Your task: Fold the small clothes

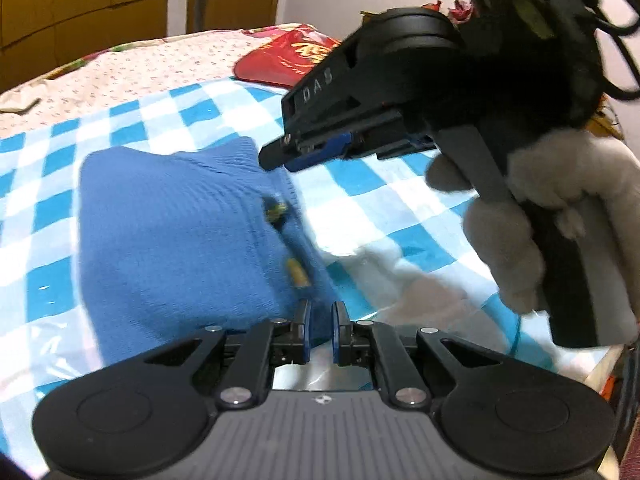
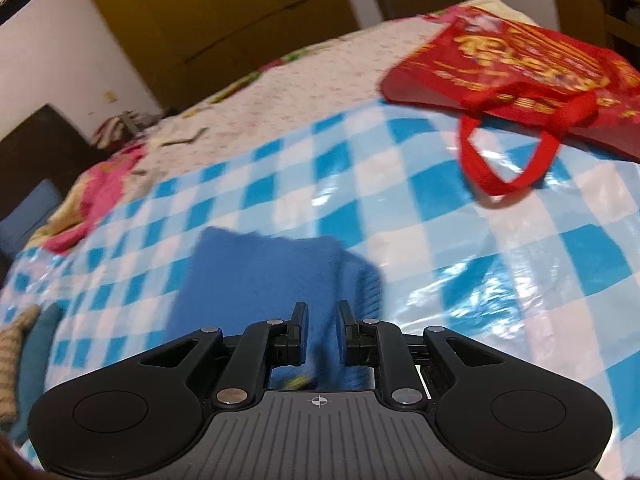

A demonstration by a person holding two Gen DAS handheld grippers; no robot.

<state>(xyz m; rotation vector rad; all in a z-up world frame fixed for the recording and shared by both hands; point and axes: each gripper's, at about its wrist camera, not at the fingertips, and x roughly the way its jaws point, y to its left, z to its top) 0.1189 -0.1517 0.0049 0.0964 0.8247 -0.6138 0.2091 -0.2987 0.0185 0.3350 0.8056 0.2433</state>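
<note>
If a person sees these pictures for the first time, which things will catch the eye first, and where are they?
First comes the bright blue knitted garment, lying on the blue-and-white checked plastic sheet that covers the bed. Behind it, at the far edge of the sheet, lies a shiny red bag with gold print and red loop handles. In the left wrist view, the black right tongs, held by a hand in a grey fluffy glove, reach over the garment's far right corner.

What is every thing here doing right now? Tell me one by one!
Sweater: blue, folded into a compact shape, lying on the checked sheet.
Checked sheet: spread flat over the bed, shiny and slightly crinkled.
Red bag: lying flat at the sheet's far edge, handles flopped toward us.
Left gripper: nearly shut, sweater edge between its fingers; a grip cannot be told.
Right gripper: nearly shut, over the sweater; whether it holds it cannot be told.
</note>
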